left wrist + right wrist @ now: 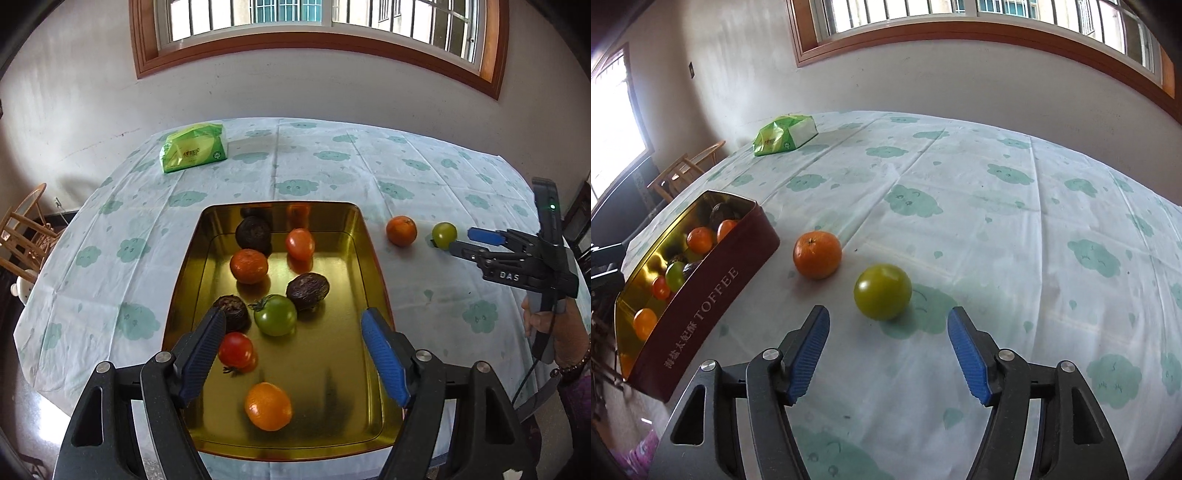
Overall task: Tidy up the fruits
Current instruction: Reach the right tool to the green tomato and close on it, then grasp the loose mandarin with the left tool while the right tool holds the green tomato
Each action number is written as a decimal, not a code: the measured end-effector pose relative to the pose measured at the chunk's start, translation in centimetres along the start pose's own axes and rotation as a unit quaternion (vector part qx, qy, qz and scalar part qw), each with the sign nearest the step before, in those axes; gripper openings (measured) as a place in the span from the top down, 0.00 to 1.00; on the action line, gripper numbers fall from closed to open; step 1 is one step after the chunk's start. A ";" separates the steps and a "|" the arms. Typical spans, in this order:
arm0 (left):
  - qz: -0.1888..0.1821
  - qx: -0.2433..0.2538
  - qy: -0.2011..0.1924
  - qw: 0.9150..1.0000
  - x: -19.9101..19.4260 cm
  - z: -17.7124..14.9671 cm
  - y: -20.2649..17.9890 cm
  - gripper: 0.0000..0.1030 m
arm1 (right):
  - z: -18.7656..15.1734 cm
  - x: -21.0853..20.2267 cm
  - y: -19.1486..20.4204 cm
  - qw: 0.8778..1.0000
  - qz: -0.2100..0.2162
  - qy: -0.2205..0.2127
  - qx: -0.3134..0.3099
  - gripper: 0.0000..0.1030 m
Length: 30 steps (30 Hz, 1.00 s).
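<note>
A gold-lined tin (369,236) with dark red sides (713,299) holds several fruits: oranges, red and green tomatoes and dark wrinkled fruits. My left gripper (293,319) is open and empty above the tin's near half. On the cloth right of the tin lie an orange (401,230) (817,254) and a green tomato (444,235) (882,291). My right gripper (888,317) is open and empty just short of the green tomato; it also shows in the left wrist view (461,240).
A green tissue pack (194,147) (785,133) lies at the table's far left. The round table has a cloud-print cloth (997,221). A wooden chair (26,229) stands off the table's left. A wall with a window is behind.
</note>
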<state>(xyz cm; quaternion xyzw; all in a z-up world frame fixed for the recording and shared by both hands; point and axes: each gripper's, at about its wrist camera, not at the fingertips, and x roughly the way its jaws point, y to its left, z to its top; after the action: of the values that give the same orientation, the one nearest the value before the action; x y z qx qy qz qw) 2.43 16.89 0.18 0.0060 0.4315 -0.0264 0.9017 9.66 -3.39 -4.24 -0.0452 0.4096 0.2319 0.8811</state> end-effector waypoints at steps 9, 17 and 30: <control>-0.060 0.040 0.016 0.997 2.8 5.4 -6.2 0.29 | 0.4 1.0 -1.3 0.999 0.011 0.024 -0.022 0.64; -0.061 0.116 0.051 0.990 9.3 8.5 -13.0 0.29 | -6.4 -7.1 -12.9 0.991 -0.092 -0.008 0.098 0.64; -0.029 0.104 0.147 0.983 17.3 9.3 -14.0 0.39 | -8.9 -8.7 -16.6 0.986 -0.073 -0.018 0.146 0.63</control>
<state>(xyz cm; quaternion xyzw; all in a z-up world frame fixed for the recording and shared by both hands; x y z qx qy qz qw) 19.71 1.89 -7.27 0.0913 0.5541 -0.0965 0.8218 5.98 -23.72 -5.45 0.0584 0.4183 0.1056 0.9003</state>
